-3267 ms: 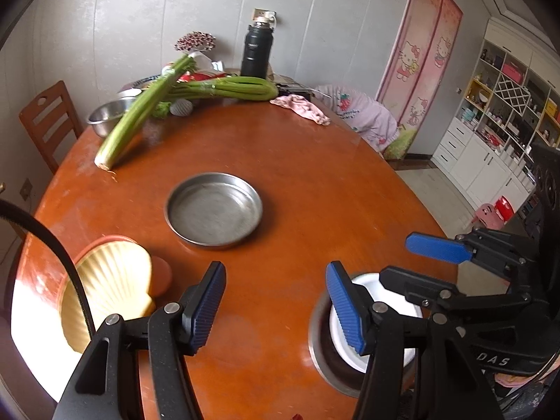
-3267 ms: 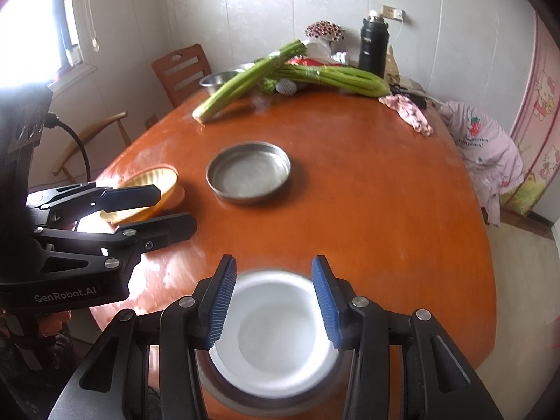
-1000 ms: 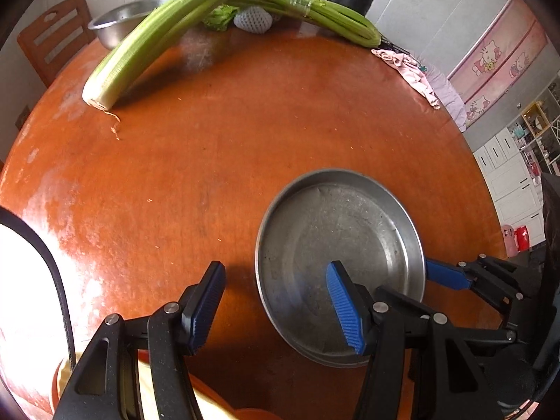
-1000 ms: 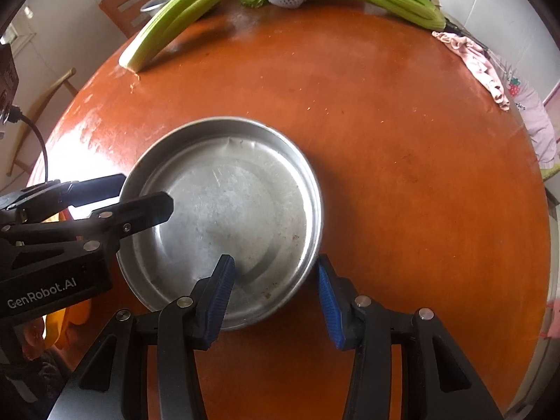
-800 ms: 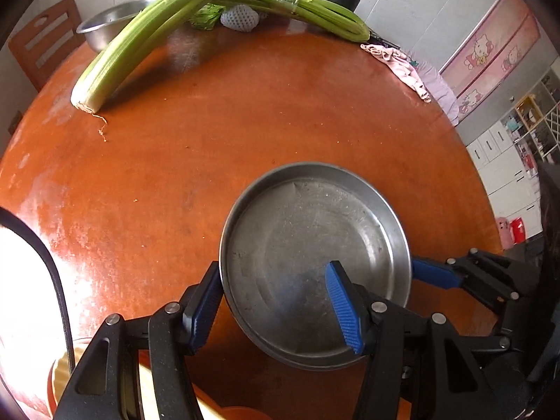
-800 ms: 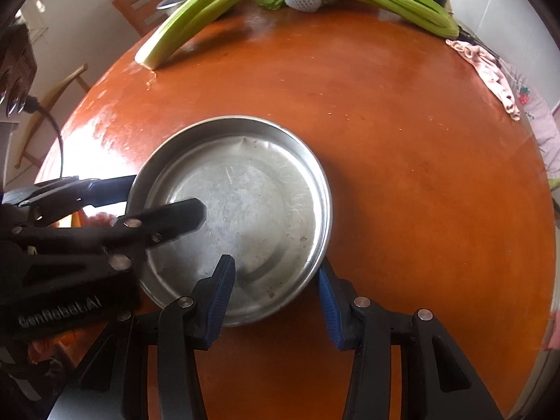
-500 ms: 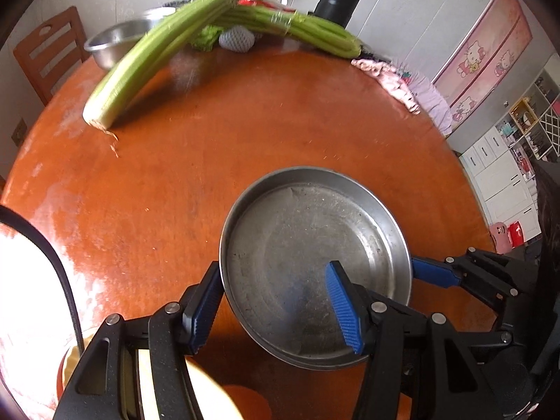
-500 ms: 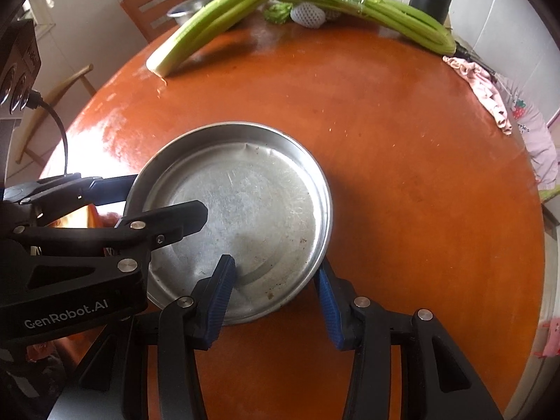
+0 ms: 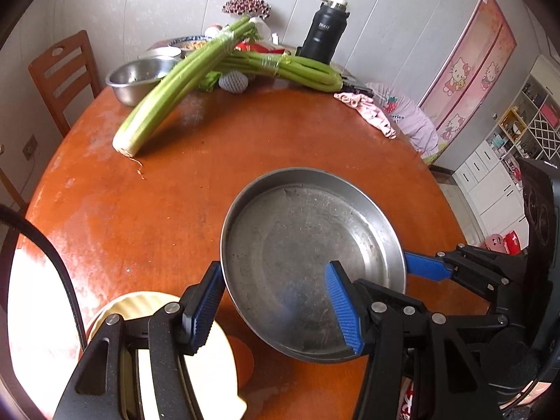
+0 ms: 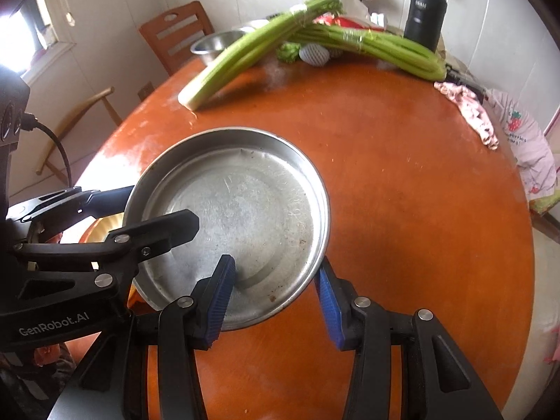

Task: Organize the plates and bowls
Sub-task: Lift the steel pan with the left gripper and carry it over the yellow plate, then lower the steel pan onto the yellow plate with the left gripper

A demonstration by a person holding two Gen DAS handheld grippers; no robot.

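Steel plate (image 9: 301,245), one only, round, shallow and scratched grey, is held off the orange table (image 9: 175,189) by two grippers: the left gripper (image 9: 276,301) clamps its rim at about 7 o'clock, the right gripper (image 10: 276,290) at about 4 o'clock, each with one pad inside and one outside. Farther out are one yellow dish (image 9: 210,360) at the left gripper's 7 o'clock, two celery bunches (image 9: 175,84), one steel bowl (image 9: 140,77) and one black flask (image 9: 323,35) at 12 o'clock.

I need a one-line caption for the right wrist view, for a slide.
Both grippers, right gripper and left gripper, hold a round steel pan by its rim above the orange table.
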